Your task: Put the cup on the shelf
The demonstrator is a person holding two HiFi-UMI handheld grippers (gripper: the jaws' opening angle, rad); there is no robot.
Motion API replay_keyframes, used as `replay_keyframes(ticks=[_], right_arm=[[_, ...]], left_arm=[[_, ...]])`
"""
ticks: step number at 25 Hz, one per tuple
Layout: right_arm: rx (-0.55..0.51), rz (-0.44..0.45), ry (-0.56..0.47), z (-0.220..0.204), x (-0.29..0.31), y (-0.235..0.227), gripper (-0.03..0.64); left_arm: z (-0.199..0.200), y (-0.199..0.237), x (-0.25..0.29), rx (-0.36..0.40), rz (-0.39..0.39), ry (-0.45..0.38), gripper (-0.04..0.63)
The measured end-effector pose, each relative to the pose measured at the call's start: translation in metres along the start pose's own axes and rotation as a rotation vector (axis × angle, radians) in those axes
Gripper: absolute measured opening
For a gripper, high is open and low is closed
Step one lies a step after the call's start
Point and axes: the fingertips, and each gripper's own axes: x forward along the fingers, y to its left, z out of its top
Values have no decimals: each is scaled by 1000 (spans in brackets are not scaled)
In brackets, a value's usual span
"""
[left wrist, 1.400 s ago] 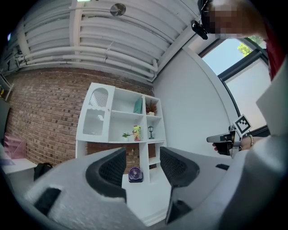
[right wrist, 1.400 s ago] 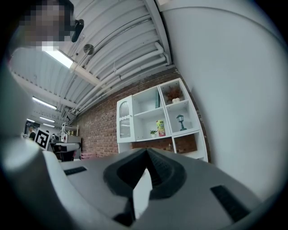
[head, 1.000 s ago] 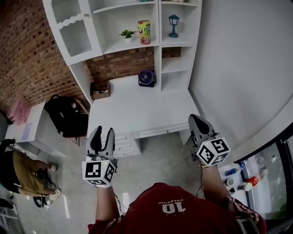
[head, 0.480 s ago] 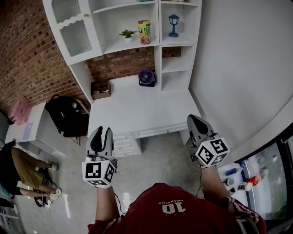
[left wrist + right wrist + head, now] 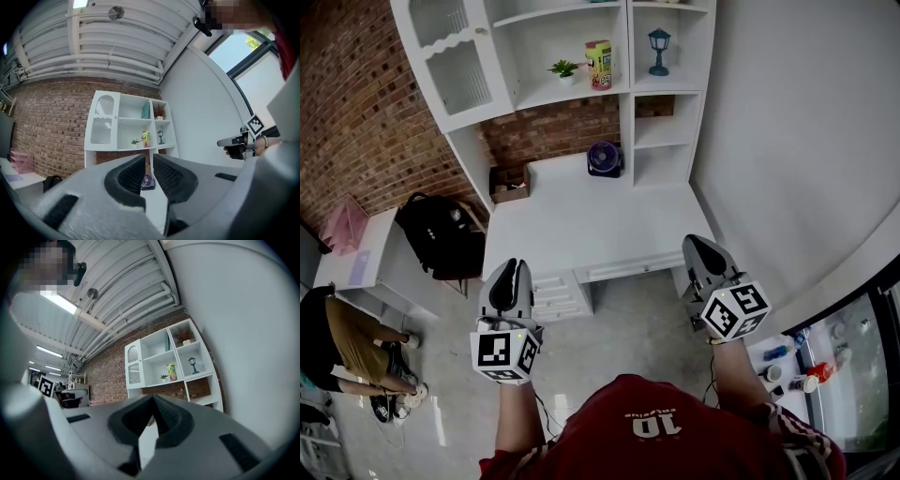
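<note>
- Head view: the only cup-like thing is a tall printed cup (image 5: pixel 598 64). It stands upright on the shelf (image 5: pixel 544 97) of the white unit, just beside a small potted plant (image 5: pixel 563 70), with a little lantern (image 5: pixel 659 52) in the next bay.
- The left gripper (image 5: pixel 510 266) and right gripper (image 5: pixel 695 241) are both held low at the near edge of the desk (image 5: pixel 581 220), well apart from the cup. Neither carries anything.
- My reading is that the cup is already where the task wants it, or else nothing has started. The sensible step is to keep both tools back and leave it undisturbed.
- If it has to be handled, approach level and straight into the bay. Spread the jaws wider than the cup's body and take it mid-height, clear of the plant.
- Left gripper view: the jaws are closing, with only a narrow slit left between the ribbed pads and nothing in it. The cup (image 5: pixel 146 138) shows small and far off above the tips, centred in its bay.
- Right gripper view: the jaws are pressed together at the tips and empty. The cup (image 5: pixel 171 372) is again distant, on the same board.
- Look of the cup: a straight-sided cylinder, taller than wide, with yellow-green print and a red band low down. It is probably light and could tip if nudged near the top. The print is too small to read, and whether it has a lid I cannot tell.
</note>
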Motion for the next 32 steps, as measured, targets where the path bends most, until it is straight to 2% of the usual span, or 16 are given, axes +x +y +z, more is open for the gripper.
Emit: replay_keyframes(ticks=[20,26,32], right_arm=[[-4,2,11,-1,9,0,6],[-107,36,50,-7,12,11,-2],[-127,60,61,-11,14,14,-3]], left_arm=[[1,4,3,5,-5,-4,-2],[-2,3,5,5,-12,-1,-2],[-4,0,9,-3,-17,0,-2]])
